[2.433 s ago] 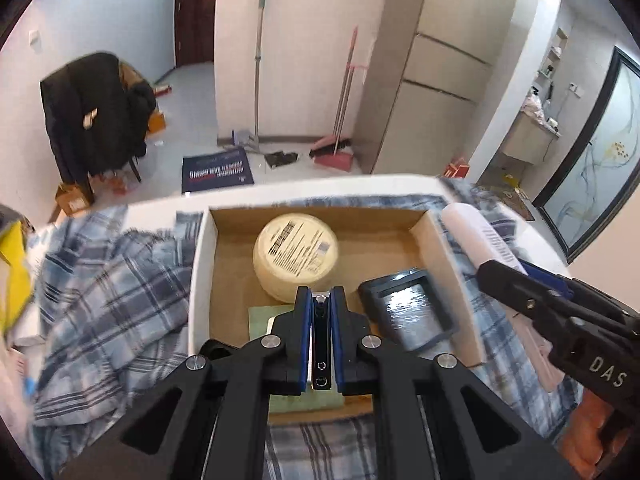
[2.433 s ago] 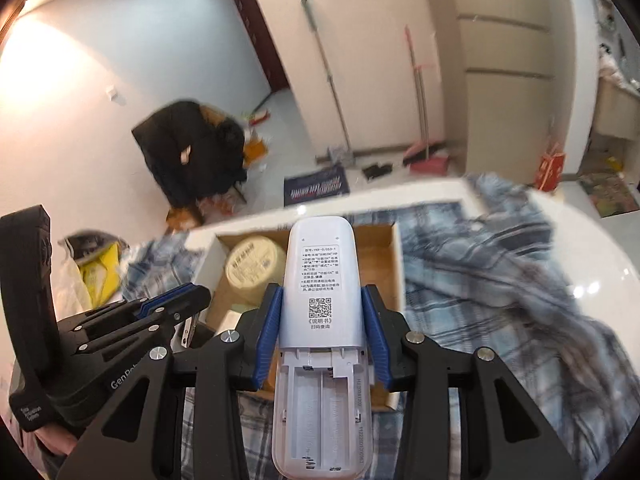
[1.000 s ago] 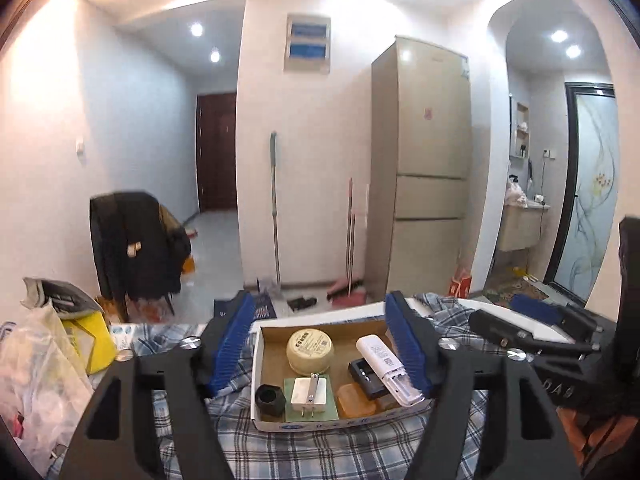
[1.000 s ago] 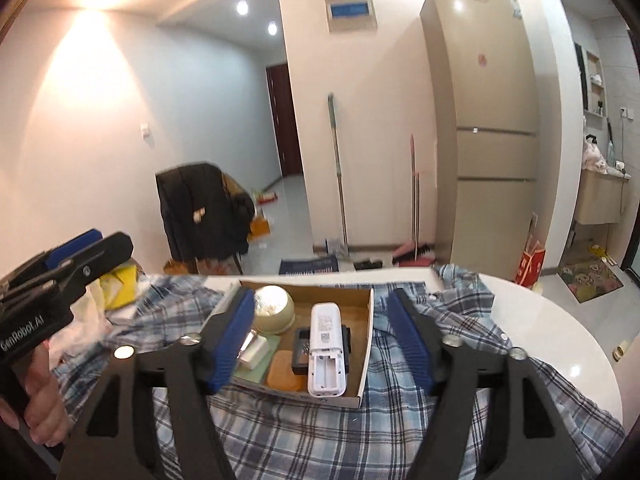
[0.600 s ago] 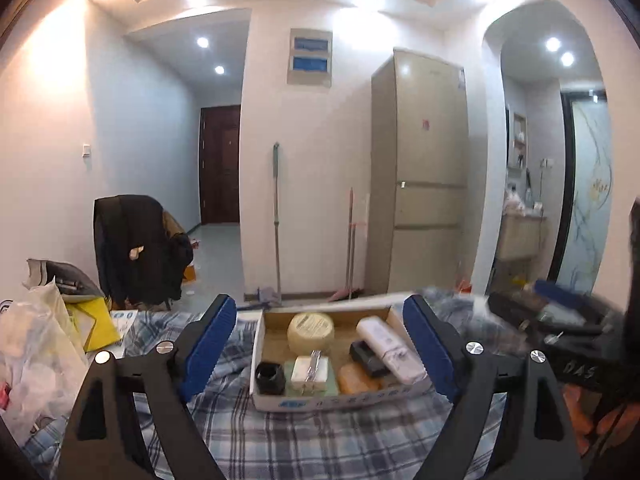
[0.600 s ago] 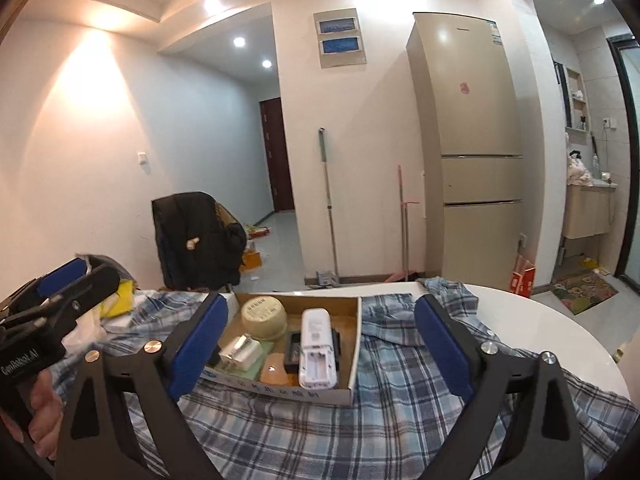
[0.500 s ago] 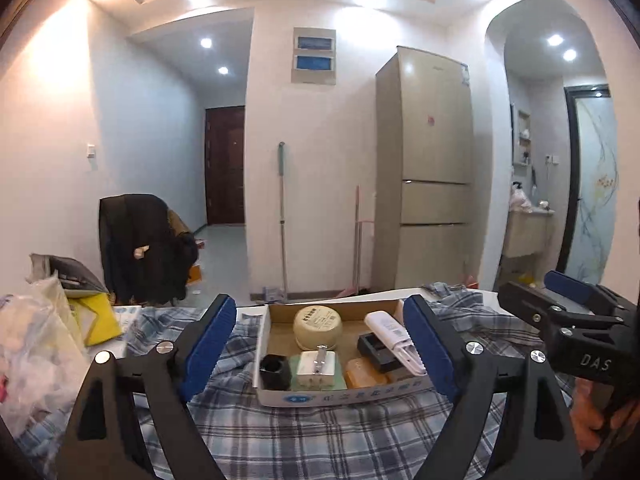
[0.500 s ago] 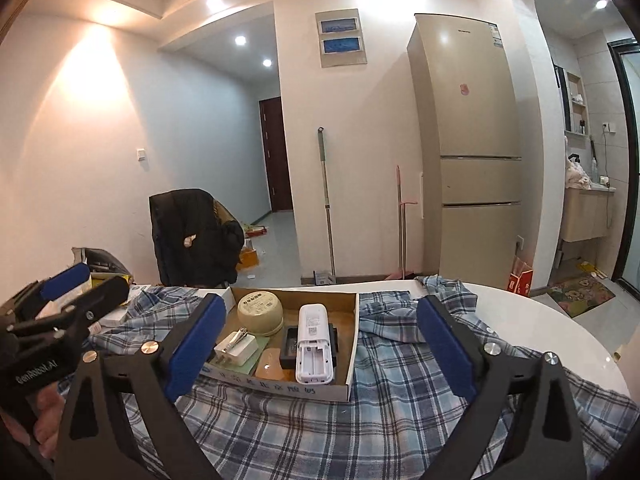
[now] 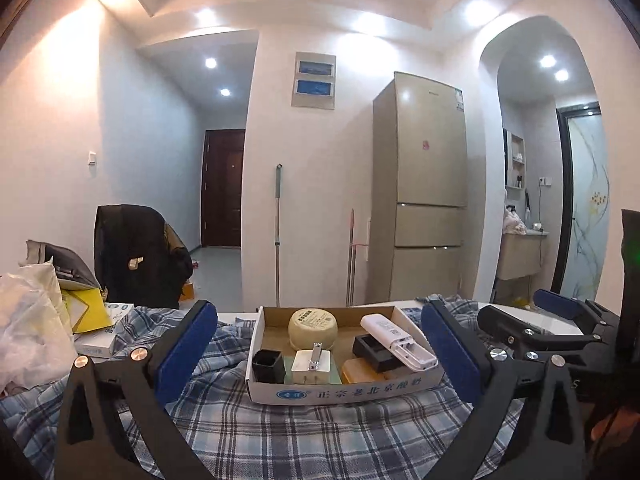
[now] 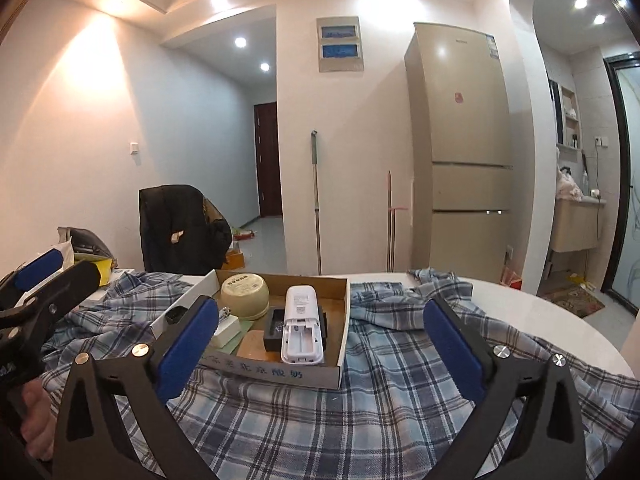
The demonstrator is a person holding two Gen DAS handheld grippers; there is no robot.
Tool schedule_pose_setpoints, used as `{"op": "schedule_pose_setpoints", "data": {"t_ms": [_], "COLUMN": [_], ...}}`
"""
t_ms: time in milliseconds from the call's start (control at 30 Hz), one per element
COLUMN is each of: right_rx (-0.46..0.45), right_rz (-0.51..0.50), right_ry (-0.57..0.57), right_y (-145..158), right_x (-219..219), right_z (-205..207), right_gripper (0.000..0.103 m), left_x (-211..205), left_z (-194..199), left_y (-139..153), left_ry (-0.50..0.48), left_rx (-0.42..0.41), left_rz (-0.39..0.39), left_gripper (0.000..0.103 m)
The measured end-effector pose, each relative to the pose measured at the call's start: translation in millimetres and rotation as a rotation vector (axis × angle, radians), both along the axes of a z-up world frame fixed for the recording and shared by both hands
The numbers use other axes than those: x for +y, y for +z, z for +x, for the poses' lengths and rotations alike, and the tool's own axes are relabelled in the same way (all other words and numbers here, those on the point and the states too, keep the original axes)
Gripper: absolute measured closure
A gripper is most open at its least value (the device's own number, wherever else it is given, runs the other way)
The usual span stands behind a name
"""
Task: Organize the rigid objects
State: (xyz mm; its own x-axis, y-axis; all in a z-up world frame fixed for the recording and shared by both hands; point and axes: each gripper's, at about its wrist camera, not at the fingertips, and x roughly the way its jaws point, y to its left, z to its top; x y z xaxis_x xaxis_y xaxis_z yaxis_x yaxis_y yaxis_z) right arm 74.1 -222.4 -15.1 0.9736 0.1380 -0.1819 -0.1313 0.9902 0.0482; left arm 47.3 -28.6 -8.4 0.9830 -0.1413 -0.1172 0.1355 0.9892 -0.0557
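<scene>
A shallow cardboard box (image 9: 344, 394) sits on the plaid cloth (image 9: 320, 436), some way ahead of both grippers. Inside lie a white remote (image 9: 396, 342) propped on a black tray (image 9: 370, 350), a round cream tin (image 9: 313, 327), a white plug adapter (image 9: 311, 364), a small black cup (image 9: 267, 365) and a tan bar (image 9: 360, 372). My left gripper (image 9: 318, 310) is opening its jaws wide, and no object sits between the pads. My right gripper (image 10: 320, 304) is also opening, its pads bare, with the box (image 10: 272, 372) and the remote (image 10: 303, 324) beyond them.
Plastic bags and a yellow carton (image 9: 86, 312) pile up at the table's left end beside a small white box (image 9: 106, 332). The bare white tabletop (image 10: 520, 312) curves away on the right. Behind stand a jacket-draped chair (image 9: 136, 256), a mop and a fridge (image 9: 424, 192).
The right gripper has let go of the remote, which now lies in the box. Both grippers have pulled back from the box, sunk lower, and their jaws have spread wider.
</scene>
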Motion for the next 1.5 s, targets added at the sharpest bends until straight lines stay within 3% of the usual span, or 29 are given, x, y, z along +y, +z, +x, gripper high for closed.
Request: {"op": "schedule_pose_setpoints", "data": {"t_ms": [1500], "right_rx": [-0.019], "right_rz": [0.003], "right_ry": [-0.02], "right_y": [2.5], "right_x": [-4.4], "right_z": [-5.1], "right_gripper": [0.001], "left_x": [1.7], "left_z": [0.8], "left_y": [-4.5], "left_ry": [0.014], "left_rx": [0.012], "left_rz": [-0.005], "left_gripper": [0.0]}}
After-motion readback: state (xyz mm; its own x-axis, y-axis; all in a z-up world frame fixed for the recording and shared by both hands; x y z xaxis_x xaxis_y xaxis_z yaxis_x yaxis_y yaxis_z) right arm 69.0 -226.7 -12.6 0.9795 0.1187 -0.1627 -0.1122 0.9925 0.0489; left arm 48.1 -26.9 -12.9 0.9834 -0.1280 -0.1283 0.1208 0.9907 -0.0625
